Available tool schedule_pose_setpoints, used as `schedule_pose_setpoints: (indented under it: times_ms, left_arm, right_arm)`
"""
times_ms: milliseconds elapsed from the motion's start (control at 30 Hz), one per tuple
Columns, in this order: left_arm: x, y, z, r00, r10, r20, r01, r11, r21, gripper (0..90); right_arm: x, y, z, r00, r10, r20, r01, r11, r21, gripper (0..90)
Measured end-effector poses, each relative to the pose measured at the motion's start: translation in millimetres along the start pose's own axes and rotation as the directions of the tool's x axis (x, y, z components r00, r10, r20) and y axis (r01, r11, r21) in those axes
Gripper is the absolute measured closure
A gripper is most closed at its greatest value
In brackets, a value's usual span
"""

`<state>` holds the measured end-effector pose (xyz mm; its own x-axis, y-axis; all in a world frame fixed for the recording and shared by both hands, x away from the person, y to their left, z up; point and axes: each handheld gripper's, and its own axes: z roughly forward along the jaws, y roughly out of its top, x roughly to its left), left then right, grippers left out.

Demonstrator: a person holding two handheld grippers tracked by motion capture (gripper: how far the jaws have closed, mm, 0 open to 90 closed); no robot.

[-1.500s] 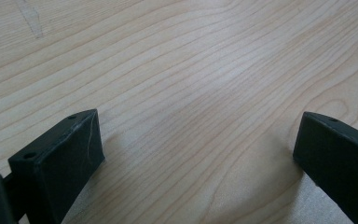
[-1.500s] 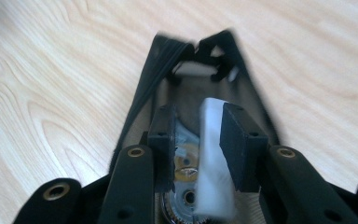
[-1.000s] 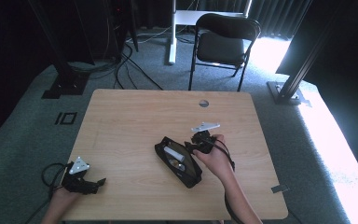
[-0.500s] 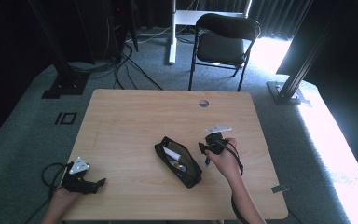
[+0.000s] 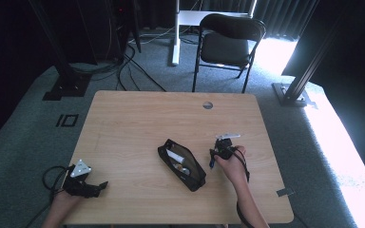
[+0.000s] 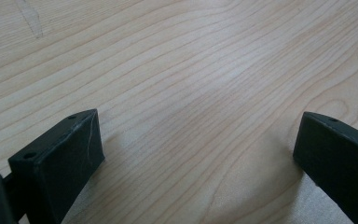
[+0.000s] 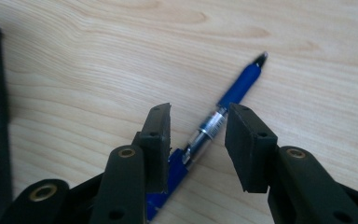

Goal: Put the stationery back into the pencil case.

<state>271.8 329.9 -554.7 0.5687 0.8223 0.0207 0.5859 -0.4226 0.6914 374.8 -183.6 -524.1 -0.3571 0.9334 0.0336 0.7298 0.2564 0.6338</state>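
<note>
Jaws of the right gripper [image 7: 198, 140] are standing apart, straddling a blue-and-clear plastic pen [image 7: 223, 119] lying on the light wooden desk [image 7: 98, 70] beside a black pencil case [image 5: 182, 164]; left gripper [image 6: 198, 154] jaws are gaping.

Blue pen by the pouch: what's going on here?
A person works at a light wooden table with two hand-held grippers. The right hand-held gripper is lowered over a blue pen with a clear barrel lying on the table, jaws straddling it with a gap either side, not yet gripping. A black zip pouch lies open just beside it, holding small items. The left hand-held gripper rests open at the table's near left corner.
</note>
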Motion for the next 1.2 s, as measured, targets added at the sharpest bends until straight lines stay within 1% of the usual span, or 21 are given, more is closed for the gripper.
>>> schedule_pose_setpoints:
  times_ms: [33, 67, 133, 200, 333, 433, 567, 633, 767, 800, 867, 900, 933, 967, 1100, 1167, 1200]
  left_arm:
    - [0.0, 0.0, 0.0, 1.0, 0.0, 0.0, 0.0, 1.0, 0.0, 1.6]
    - [0.0, 0.0, 0.0, 1.0, 0.0, 0.0, 0.0, 1.0, 0.0, 1.6]
    - [0.0, 0.0, 0.0, 1.0, 0.0, 0.0, 0.0, 1.0, 0.0, 1.6]
    - [0.0, 0.0, 0.0, 1.0, 0.0, 0.0, 0.0, 1.0, 0.0, 1.6]
    - [0.0, 0.0, 0.0, 1.0, 0.0, 0.0, 0.0, 1.0, 0.0, 1.6]
    - [0.0, 0.0, 0.0, 1.0, 0.0, 0.0, 0.0, 1.0, 0.0, 1.5]
    - [0.0, 0.0, 0.0, 1.0, 0.0, 0.0, 0.0, 1.0, 0.0, 1.6]
    - [0.0, 0.0, 0.0, 1.0, 0.0, 0.0, 0.0, 1.0, 0.0, 1.6]
    - [0.0, 0.0, 0.0, 1.0, 0.0, 0.0, 0.0, 1.0, 0.0, 1.6]
    - [0.0, 0.0, 0.0, 1.0, 0.0, 0.0, 0.0, 1.0, 0.0, 1.6]
    - [0.0, 0.0, 0.0, 1.0, 0.0, 0.0, 0.0, 1.0, 0.0, 1.6]
    - [0.0, 0.0, 0.0, 1.0, 0.0, 0.0, 0.0, 1.0, 0.0, 1.6]
    - [0.0, 0.0, 0.0, 1.0, 0.0, 0.0, 0.0, 1.0, 0.0, 1.6]
    - [0.0, 0.0, 0.0, 1.0, 0.0, 0.0, 0.0, 1.0, 0.0, 1.6]
    - [0.0, 0.0, 0.0, 1.0, 0.0, 0.0, 0.0, 1.0, 0.0, 1.6]
    - [0.0, 0.0, 0.0, 1.0, 0.0, 0.0, 0.0, 1.0, 0.0, 1.6]
    - [0.0, 0.0, 0.0, 1.0, 0.0, 0.0, 0.0, 1.0, 0.0, 1.6]
  right_arm:
    - [-0.6, -1.0, 1.5, 1.0, 0.007, -0.001, -0.007, 1.0, 0.003, 60.0]
    - [-0.8, -1.9, 2.8, 1.0, 0.005, 0.007, -0.005, 1.0, 0.008, 60.2]
    - [-1.3, -3.5, 5.7, 0.9999, 0.016, -0.001, -0.016, 1.0, 0.018, 60.5]
    - [-1.7, -4.5, 7.8, 0.9998, 0.021, 0.002, -0.021, 0.999, 0.028, 61.6]
    - [-1.6, -5.2, 10.4, 0.9997, 0.025, -0.007, -0.024, 0.999, 0.034, 64.3]
    - [-2.7, -4.6, 11.0, 0.9995, 0.032, -0.004, -0.032, 0.999, 0.031, 65.7]
    - [-5.5, -3.5, 12.4, 0.9992, 0.039, 0.013, -0.039, 0.999, 0.026, 70.7]
    - [-6.4, -2.9, 12.9, 0.9991, 0.037, 0.018, -0.038, 0.999, 0.026, 71.6]
    - [-7.7, -1.8, 13.1, 0.9989, 0.038, 0.028, -0.038, 0.999, 0.03, 77.7]
    - [-8.3, -1.5, 12.6, 0.999, 0.041, 0.019, -0.042, 0.998, 0.037, 79.0]
    - [-8.2, -1.4, 11.7, 0.9985, 0.053, -0.016, -0.052, 0.998, 0.048, 79.2]
    - [-8.2, -1.4, 11.7, 0.9985, 0.053, -0.016, -0.052, 0.998, 0.048, 79.2]
    - [-7.4, -1.5, 11.3, 0.9989, 0.043, -0.017, -0.042, 0.998, 0.051, 79.3]
    - [-5.8, -2.0, 10.8, 0.998, 0.052, -0.035, -0.051, 0.997, 0.054, 79.3]
    - [-3.6, 1.0, 4.6, 0.997, 0.057, -0.053, -0.056, 0.998, 0.025, 79.3]
    - [-0.7, 4.7, -2.0, 0.9973, 0.043, -0.06, -0.042, 0.999, 0.011, 79.3]
    - [0.6, 6.8, -5.5, 0.997, 0.036, -0.068, -0.037, 0.999, -0.004, 79.3]
